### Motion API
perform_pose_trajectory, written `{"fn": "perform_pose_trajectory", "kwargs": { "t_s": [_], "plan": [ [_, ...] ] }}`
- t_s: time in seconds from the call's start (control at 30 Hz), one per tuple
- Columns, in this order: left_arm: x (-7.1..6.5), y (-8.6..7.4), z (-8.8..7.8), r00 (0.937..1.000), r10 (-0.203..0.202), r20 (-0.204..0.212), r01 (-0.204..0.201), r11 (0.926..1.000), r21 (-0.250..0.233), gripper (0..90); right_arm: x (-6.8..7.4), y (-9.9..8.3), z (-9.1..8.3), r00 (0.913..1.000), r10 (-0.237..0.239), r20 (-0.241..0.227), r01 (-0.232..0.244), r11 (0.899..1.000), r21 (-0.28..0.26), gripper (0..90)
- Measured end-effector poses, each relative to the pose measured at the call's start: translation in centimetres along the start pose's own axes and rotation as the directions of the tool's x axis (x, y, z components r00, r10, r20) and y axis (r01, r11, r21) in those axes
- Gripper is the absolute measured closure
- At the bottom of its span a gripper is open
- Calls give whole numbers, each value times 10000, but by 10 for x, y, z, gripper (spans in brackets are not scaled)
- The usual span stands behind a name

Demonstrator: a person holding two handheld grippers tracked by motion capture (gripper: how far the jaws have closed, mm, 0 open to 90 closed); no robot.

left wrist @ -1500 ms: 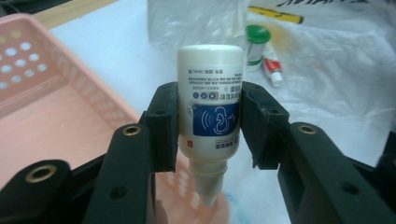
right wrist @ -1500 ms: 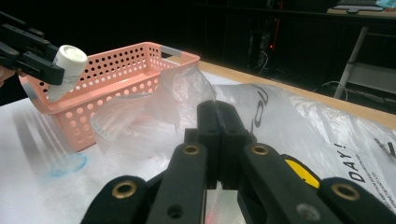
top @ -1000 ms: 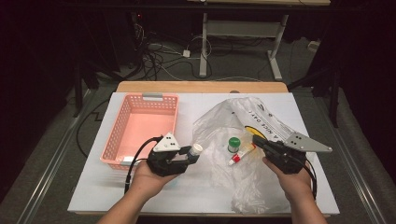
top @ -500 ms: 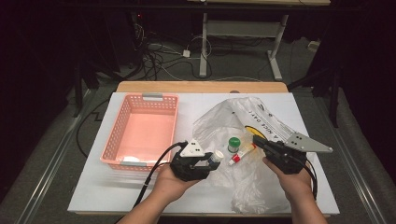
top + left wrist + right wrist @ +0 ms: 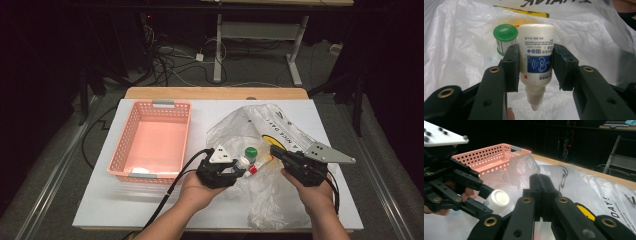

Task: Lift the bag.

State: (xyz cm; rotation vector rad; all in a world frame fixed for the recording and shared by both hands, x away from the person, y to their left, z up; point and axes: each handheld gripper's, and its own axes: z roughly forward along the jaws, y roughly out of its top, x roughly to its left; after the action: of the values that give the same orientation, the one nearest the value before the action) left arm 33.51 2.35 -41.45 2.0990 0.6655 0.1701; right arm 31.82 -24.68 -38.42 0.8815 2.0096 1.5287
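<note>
My left gripper (image 5: 239, 168) is shut on a white dropper bottle (image 5: 537, 62) with a blue label, its nozzle pointing back toward the hand. The bottle (image 5: 243, 162) hovers at the mouth of a clear plastic bag (image 5: 280, 125) lying right of centre. A green-capped jar (image 5: 505, 35) and a red-capped tube (image 5: 257, 165) lie in the bag's opening, just beyond the bottle. My right gripper (image 5: 541, 185) has its jaws together, pinching a fold of the bag film and holding it raised. In the right gripper view the left gripper (image 5: 486, 197) and the bottle's flat base (image 5: 497, 200) show close by.
A pink perforated basket (image 5: 121, 145) stands on the left of the white table top, with a small white object (image 5: 140, 170) in its near corner. Behind the table are cables and desk legs on a dark floor.
My left gripper has carried the bottle rightward from the basket's front edge to the bag's mouth. The right gripper and the bag have stayed put.
</note>
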Motion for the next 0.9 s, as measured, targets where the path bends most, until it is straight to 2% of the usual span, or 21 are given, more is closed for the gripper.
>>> {"fn": "perform_pose_trajectory", "kwargs": {
  "t_s": [0.23, 0.4, 0.63, 0.77, 0.9],
  "plan": [
    [6, 6, 13, 9987, -32, -511, 33, 10000, 20, 584, 1, 1, 0, 10000, -17, -2, 17, 10000, -14, 900],
    [17, 9, 20, 9956, -205, -910, 209, 9998, 38, 584, 2, 1, 1, 10000, -58, -50, 58, 10000, -39, 900],
    [34, 14, 34, 9876, -528, -1480, 558, 9983, 159, 583, 3, 1, 4, 10000, -31, -69, 31, 10000, 4, 900],
    [41, 20, 42, 9826, -469, -1799, 516, 9984, 214, 583, 4, 0, 5, 9999, -30, -105, 30, 10000, 20, 900],
    [49, 27, 50, 9799, -537, -1921, 593, 9980, 235, 582, 3, 0, 6, 10000, -19, -98, 19, 10000, 59, 900]
  ]
}}
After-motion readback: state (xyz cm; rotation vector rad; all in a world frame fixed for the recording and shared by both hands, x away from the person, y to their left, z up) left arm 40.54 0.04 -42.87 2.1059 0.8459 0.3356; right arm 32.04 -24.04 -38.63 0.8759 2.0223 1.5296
